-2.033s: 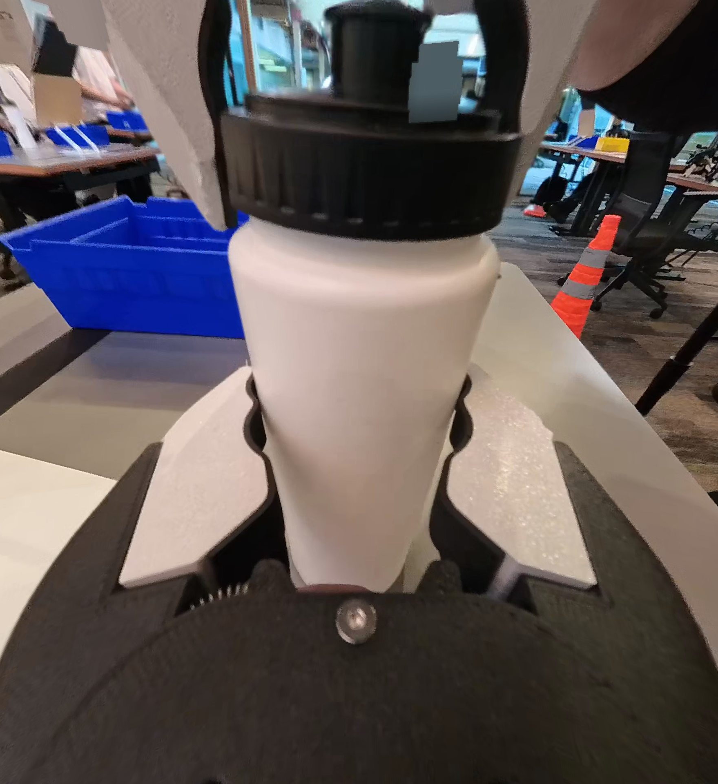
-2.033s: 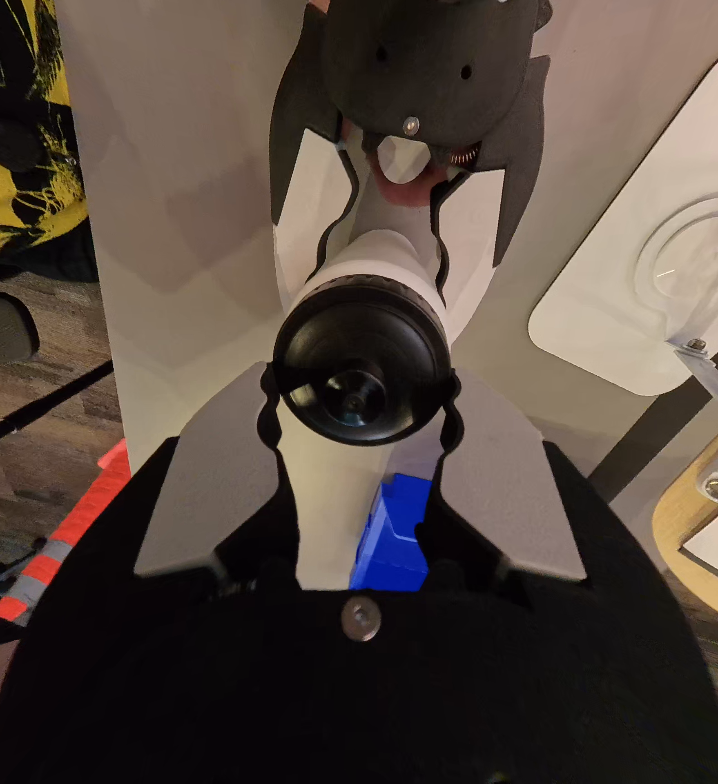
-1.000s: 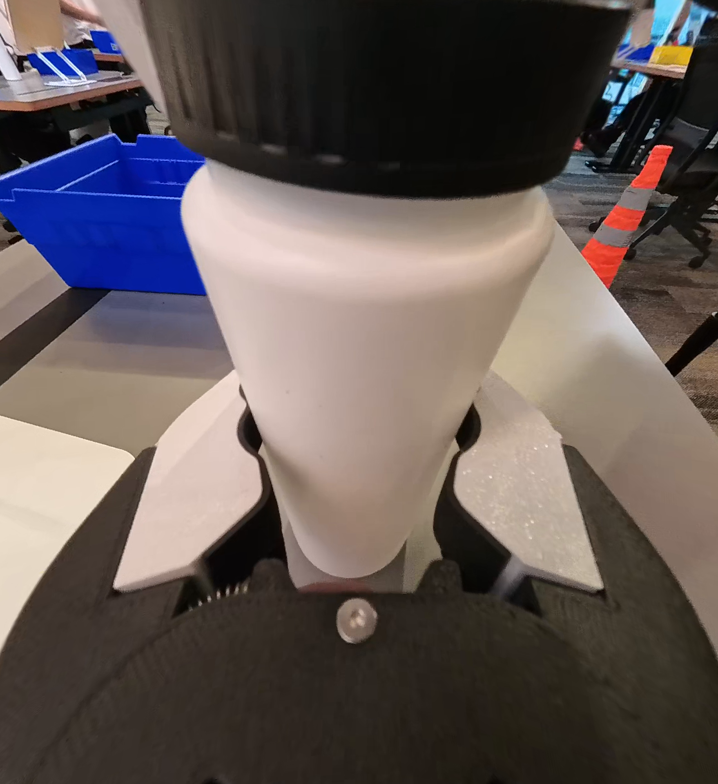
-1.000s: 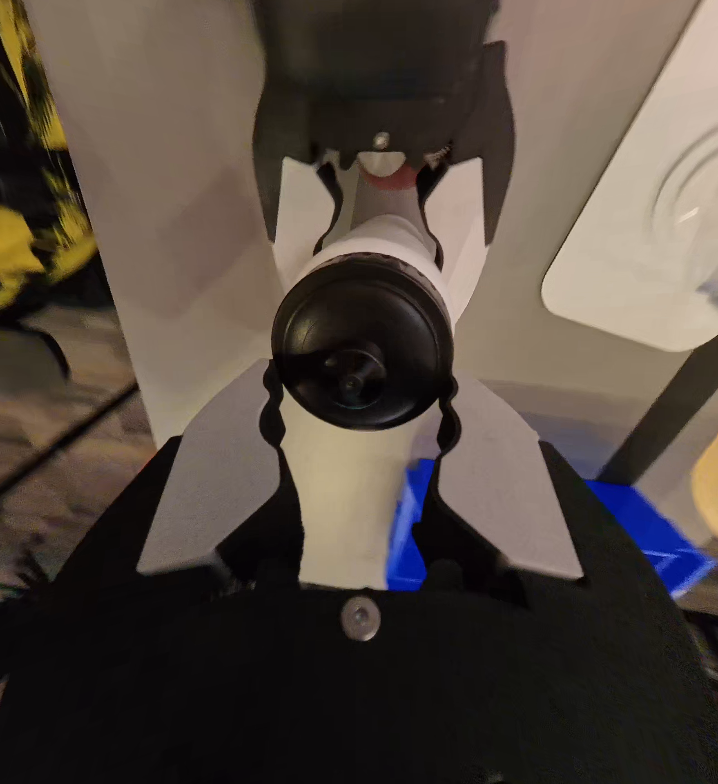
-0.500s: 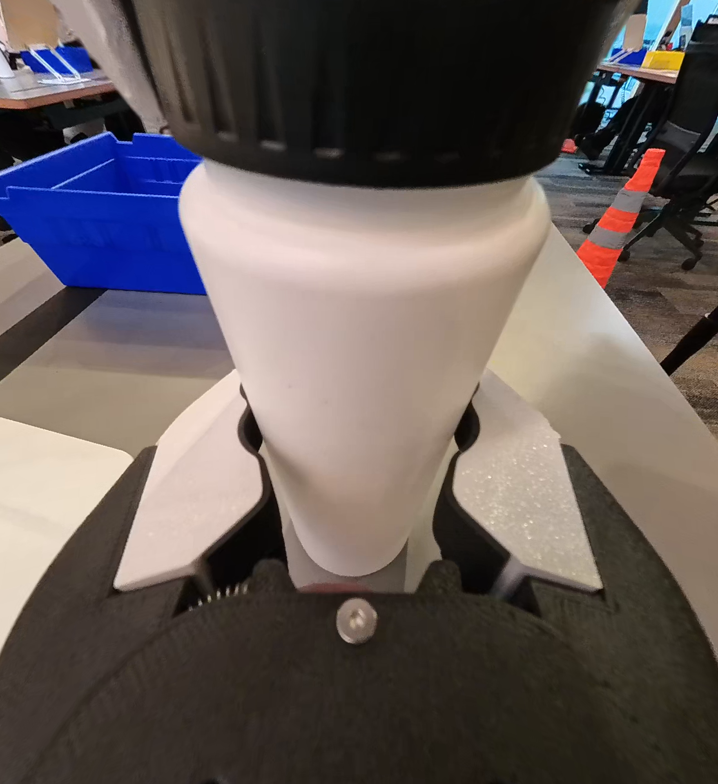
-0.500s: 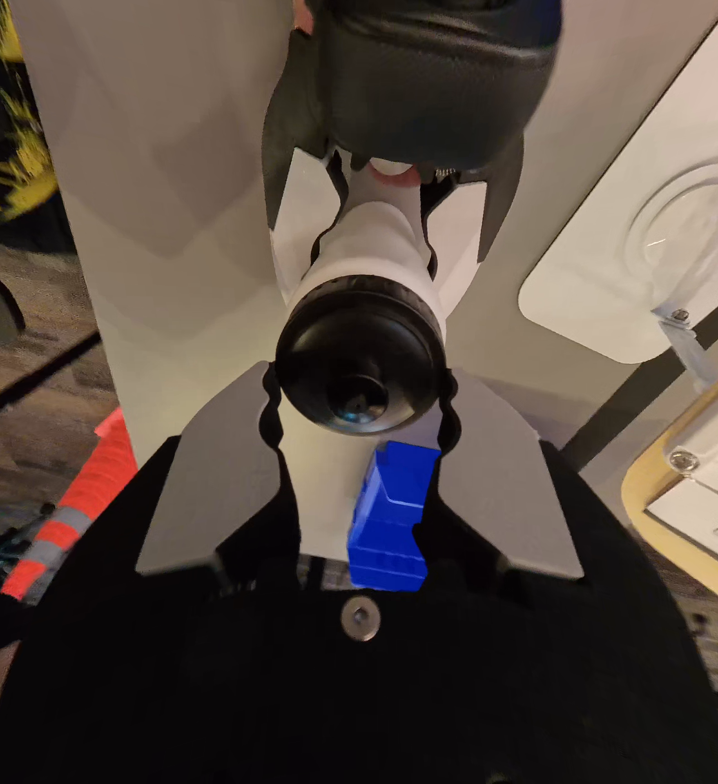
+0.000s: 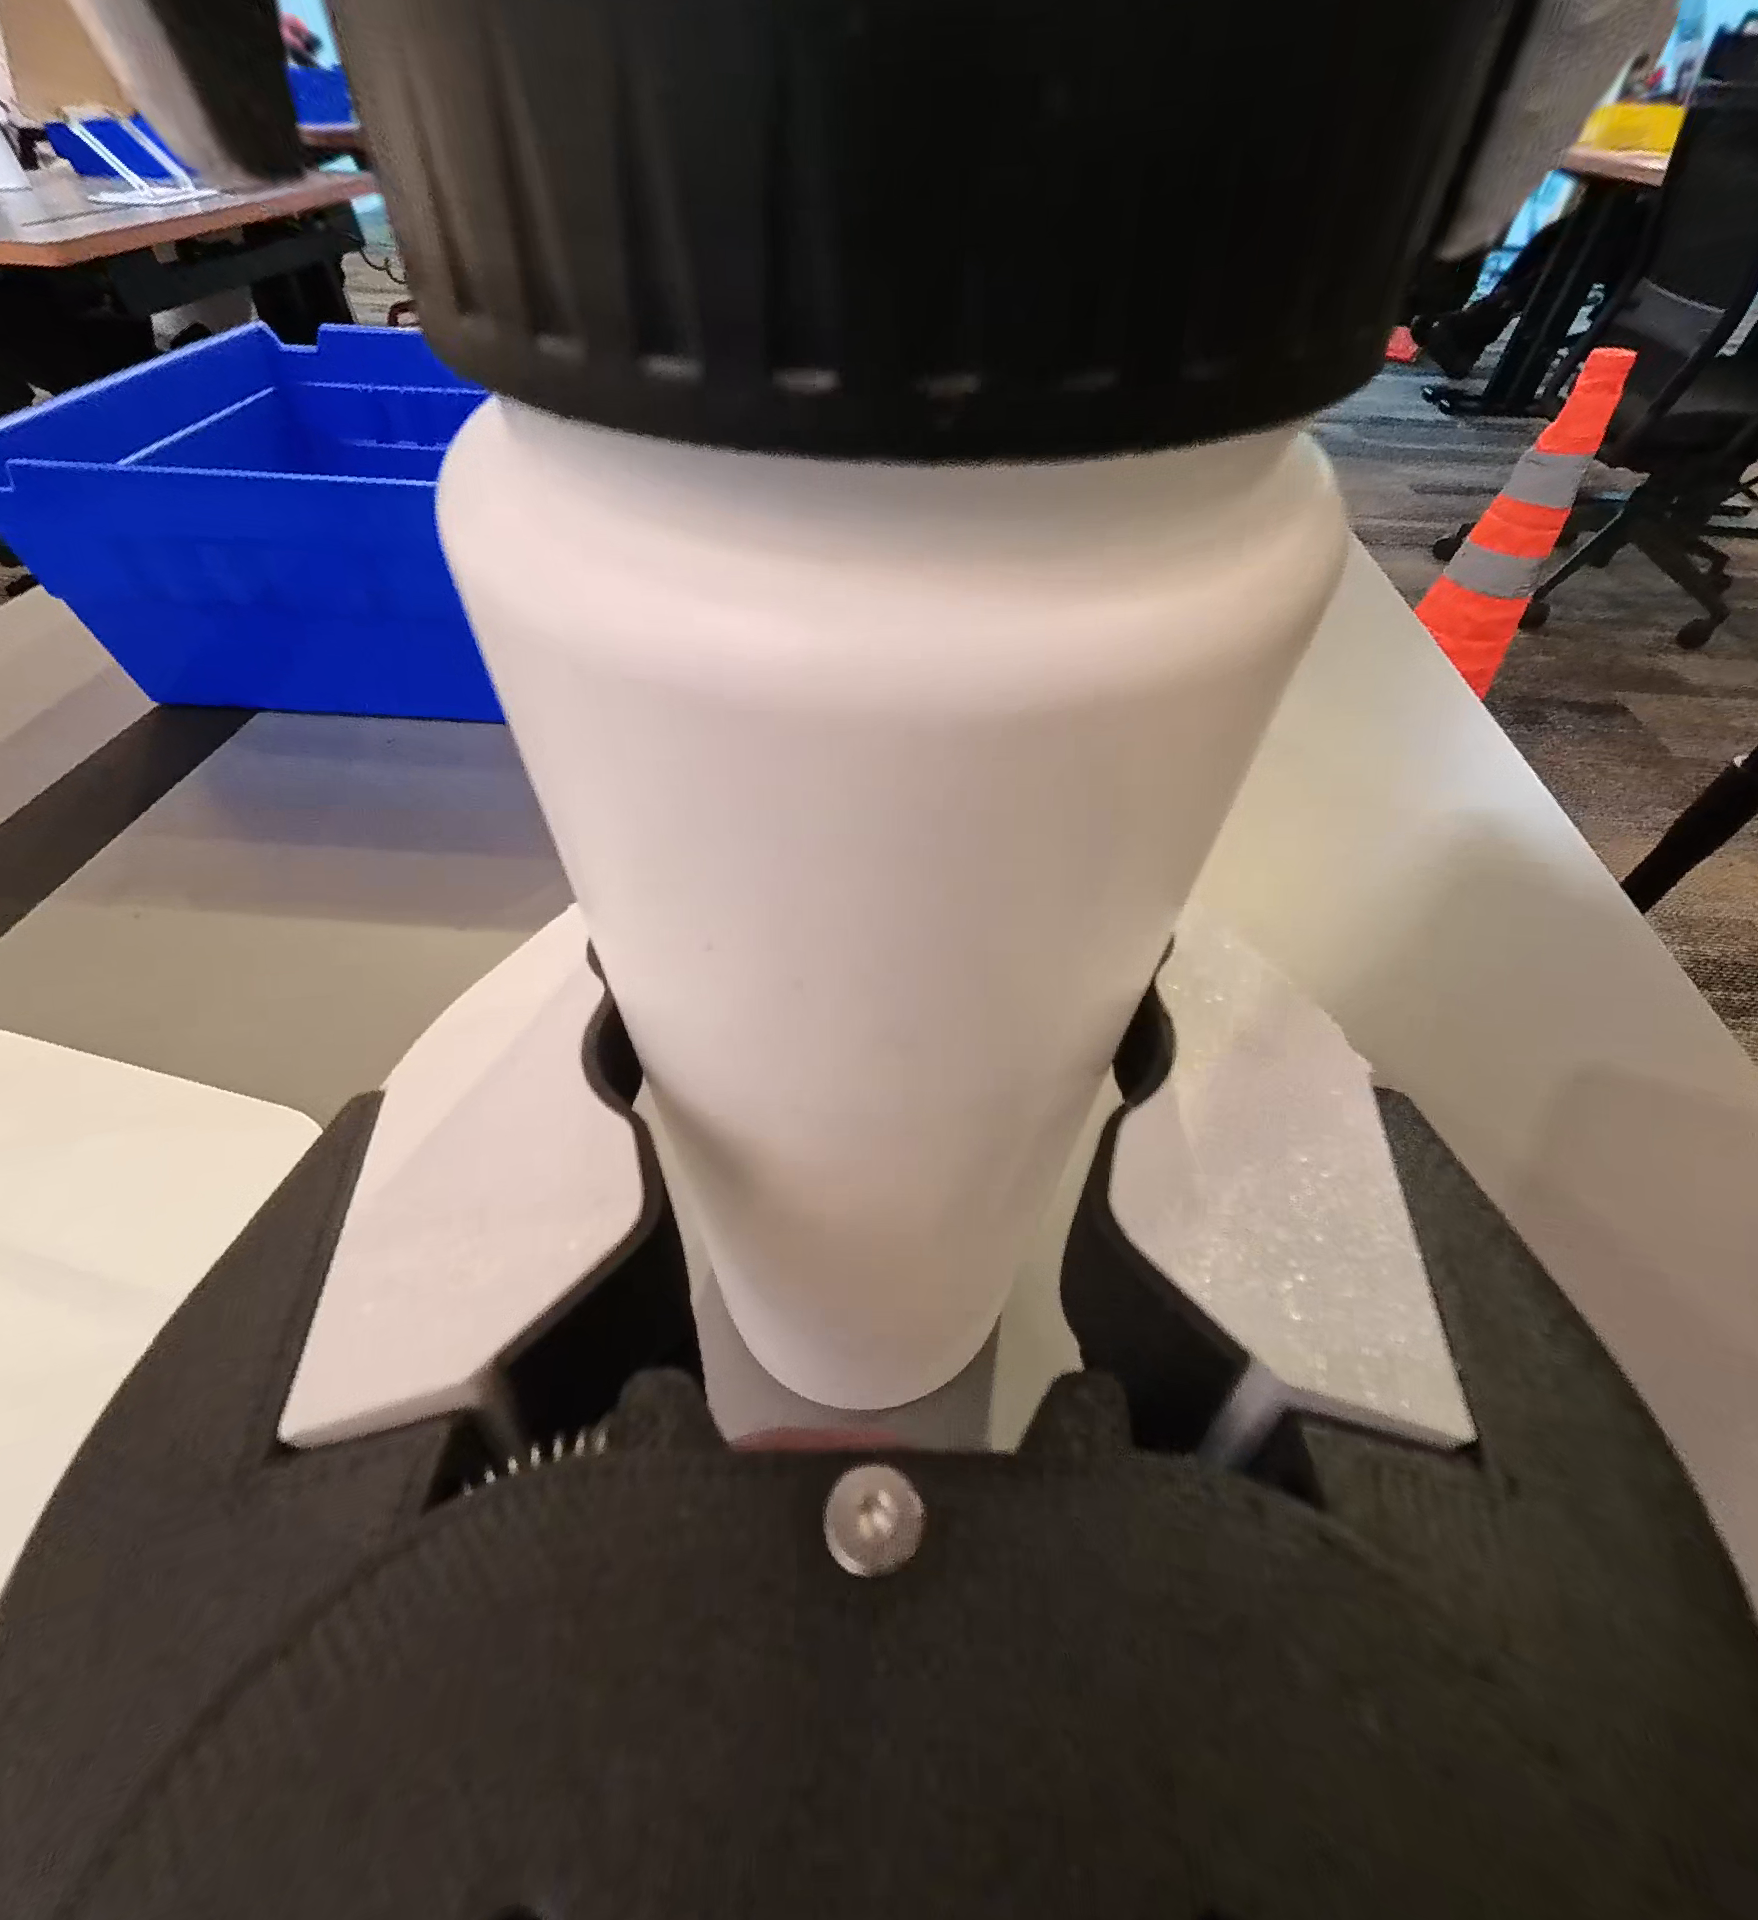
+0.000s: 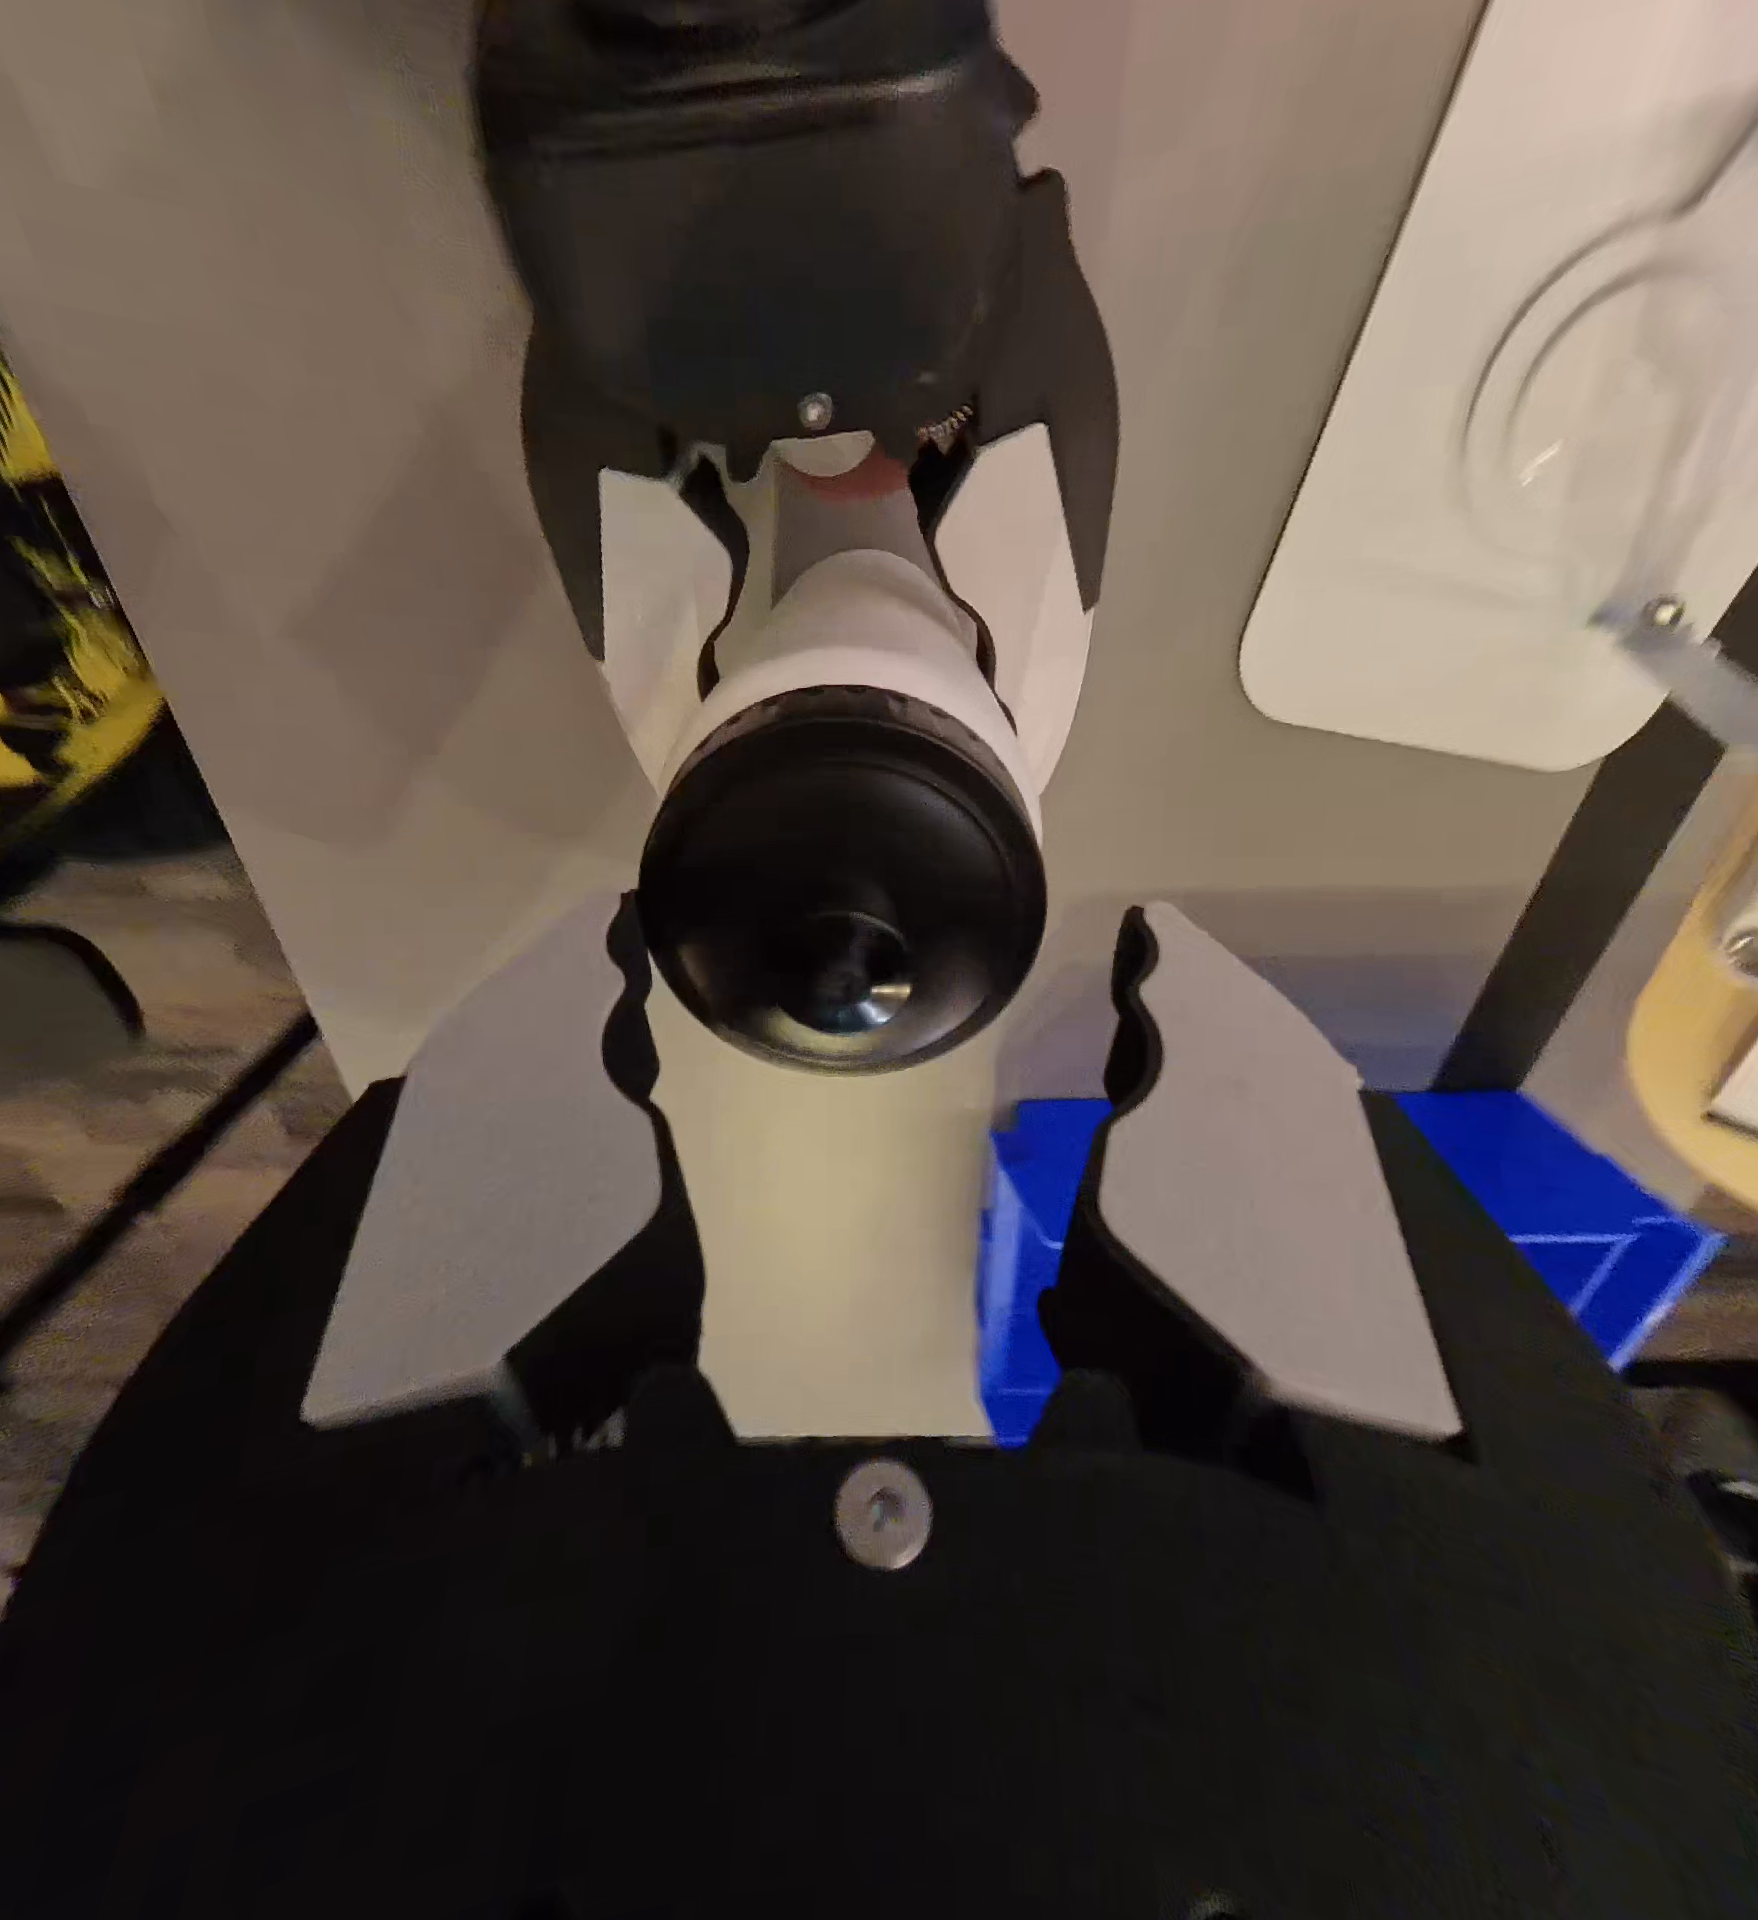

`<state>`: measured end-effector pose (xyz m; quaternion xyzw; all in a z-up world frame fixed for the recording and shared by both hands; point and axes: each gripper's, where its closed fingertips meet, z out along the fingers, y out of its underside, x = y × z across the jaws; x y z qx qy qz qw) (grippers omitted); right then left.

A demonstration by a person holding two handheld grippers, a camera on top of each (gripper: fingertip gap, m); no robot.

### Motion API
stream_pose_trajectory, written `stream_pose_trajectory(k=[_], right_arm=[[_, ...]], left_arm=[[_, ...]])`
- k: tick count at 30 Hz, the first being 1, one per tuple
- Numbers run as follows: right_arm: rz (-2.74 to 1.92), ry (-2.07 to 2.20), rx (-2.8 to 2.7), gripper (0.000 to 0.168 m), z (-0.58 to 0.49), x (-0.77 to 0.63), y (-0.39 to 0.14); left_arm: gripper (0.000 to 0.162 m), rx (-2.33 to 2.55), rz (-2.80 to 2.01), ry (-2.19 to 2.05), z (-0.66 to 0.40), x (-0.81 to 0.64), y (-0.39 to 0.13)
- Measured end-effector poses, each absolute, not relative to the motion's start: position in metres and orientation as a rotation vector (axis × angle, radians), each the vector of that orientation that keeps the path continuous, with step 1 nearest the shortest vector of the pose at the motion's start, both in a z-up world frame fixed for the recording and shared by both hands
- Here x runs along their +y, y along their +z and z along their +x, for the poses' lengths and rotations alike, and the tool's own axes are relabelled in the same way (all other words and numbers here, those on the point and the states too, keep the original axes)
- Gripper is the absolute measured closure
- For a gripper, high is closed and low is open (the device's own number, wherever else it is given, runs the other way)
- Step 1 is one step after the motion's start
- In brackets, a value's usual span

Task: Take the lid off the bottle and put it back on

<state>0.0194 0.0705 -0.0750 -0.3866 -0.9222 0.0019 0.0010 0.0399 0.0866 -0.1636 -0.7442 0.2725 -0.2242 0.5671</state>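
A white bottle [image 7: 875, 831] with a black ribbed lid [image 7: 896, 208] on its top is held above the table. My left gripper [image 7: 880, 1029] is shut on the lower part of the bottle's body. In the right wrist view I look down onto the lid [image 8: 844, 894], with the bottle [image 8: 854, 644] and the left gripper [image 8: 849, 665] beyond it. My right gripper [image 8: 880, 966] is open around the lid. Its left finger is right at the lid's edge and its right finger stands clear of the lid with a gap.
A blue bin [image 7: 220, 551] stands at the far end of the white table [image 7: 1426, 935]. A white pad [image 7: 54, 1247] lies to the left. An orange cone [image 7: 1519, 540] and office chairs [image 7: 1706, 312] stand on the carpet to the right.
My right gripper's jaws were closed on the lid and have now opened off it. The lid stays on the bottle. My left gripper keeps its hold on the bottle.
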Motion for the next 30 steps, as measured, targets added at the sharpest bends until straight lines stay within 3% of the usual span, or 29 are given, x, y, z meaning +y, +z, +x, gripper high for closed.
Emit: stream_pose_trajectory(k=[3, 5, 11, 14, 16, 20, 22, 27, 30], right_arm=[[-1.07, 0.018, -2.987, 0.096, 0.0225, 0.0657, -0.0741], [-1.105, -0.001, -2.986, 0.096, 0.0234, 0.0667, -0.0742], [-1.725, 0.163, -2.623, 0.096, 0.017, 0.0627, -0.0753], [-1.606, 0.118, -2.699, 0.096, 0.022, 0.0619, -0.0754], [-1.477, 0.092, -2.74, 0.079, 0.0196, 0.066, -0.0728], [-1.179, 0.113, -2.911, 0.099, 0.0187, 0.0589, -0.0721], [-1.135, 0.083, -2.934, 0.099, 0.0183, 0.0603, -0.0727], [-1.665, 0.157, -2.678, 0.099, 0.0164, 0.0621, -0.073], [-1.732, 0.17, -2.584, 0.098, 0.017, 0.0594, -0.0734]], left_arm=[[0.071, 0.64, -1.746, -0.529, 0.04, 0.0867, -0.1635], [0.071, 0.637, -1.747, -0.532, 0.0399, 0.0871, -0.1636], [0.071, 0.623, -1.743, -0.542, 0.0372, 0.0872, -0.1629], [0.07, 0.637, -1.745, -0.523, 0.0397, 0.087, -0.1635], [0.07, 0.637, -1.745, -0.525, 0.0397, 0.087, -0.1635], [0.07, 0.637, -1.746, -0.527, 0.0399, 0.0873, -0.1636], [0.07, 0.634, -1.747, -0.524, 0.0395, 0.0875, -0.1636], [0.071, 0.62, -1.747, -0.535, 0.0384, 0.0889, -0.1632], [0.07, 0.636, -1.743, -0.528, 0.0403, 0.0875, -0.1634]])
